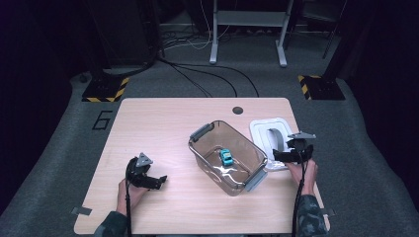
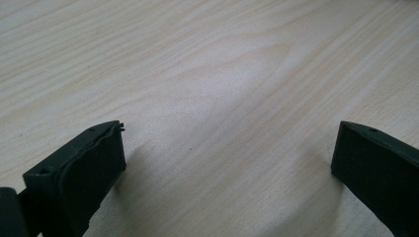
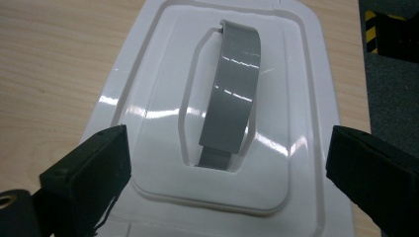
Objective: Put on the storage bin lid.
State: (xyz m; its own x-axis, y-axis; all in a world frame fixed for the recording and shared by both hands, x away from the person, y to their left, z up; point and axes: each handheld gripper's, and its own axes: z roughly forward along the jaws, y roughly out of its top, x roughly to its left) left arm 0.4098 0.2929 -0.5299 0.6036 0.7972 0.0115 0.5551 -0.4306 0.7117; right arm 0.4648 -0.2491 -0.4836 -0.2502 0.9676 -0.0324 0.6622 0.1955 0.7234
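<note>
A clear plastic bin [image 1: 227,157] with grey end latches stands in the middle of the wooden table, and a small teal toy car [image 1: 226,157] lies inside it. The bin's white lid [image 1: 269,132] with a grey handle [image 3: 232,106] lies flat at the right. My right gripper [image 1: 286,157] hovers over the lid's near end, jaws wide apart on either side of the handle, nothing between the pads [image 3: 94,168]. My left gripper [image 1: 154,182] rests low at the table's left front, open over bare wood [image 2: 222,98].
A dark round cable hole [image 1: 237,110] sits near the table's far edge [image 1: 202,98]. Beyond the table are grey carpet, black cables, a desk frame's legs [image 1: 213,54] and hazard-striped stand bases [image 1: 104,91].
</note>
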